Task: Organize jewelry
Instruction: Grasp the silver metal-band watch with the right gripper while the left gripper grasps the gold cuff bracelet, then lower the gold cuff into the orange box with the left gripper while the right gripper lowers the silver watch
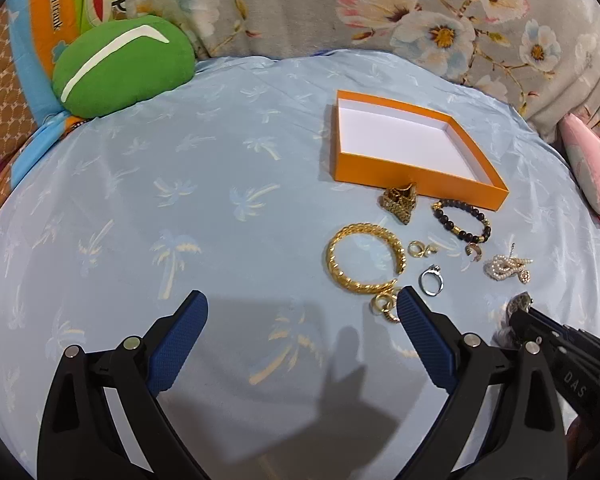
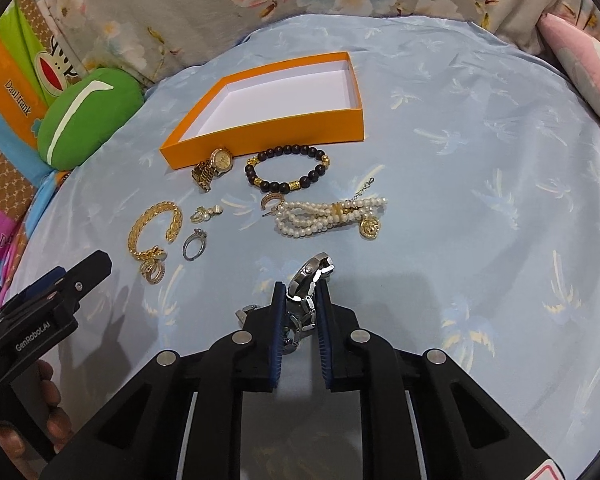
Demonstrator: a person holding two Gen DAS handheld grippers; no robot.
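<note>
My right gripper [image 2: 300,292] is shut on a silver watch [image 2: 310,280] and holds it by the band just above the blue sheet. My left gripper [image 1: 300,304] is open and empty, low over the sheet, its right finger beside gold earrings [image 1: 384,306]. An empty orange box [image 2: 268,132] with a white inside lies beyond the jewelry. In front of it lie a gold watch [image 2: 214,166], a dark bead bracelet [image 2: 288,168], a pearl bracelet [image 2: 328,216], a gold bangle [image 2: 154,230], a silver ring [image 2: 194,244] and small earrings [image 2: 208,212].
A green cushion [image 1: 120,66] lies at the far left of the bed. A floral blanket [image 1: 380,4] runs along the back. A pink pillow [image 2: 584,64] sits at the far right. The sheet [image 1: 160,200] stretches left of the jewelry.
</note>
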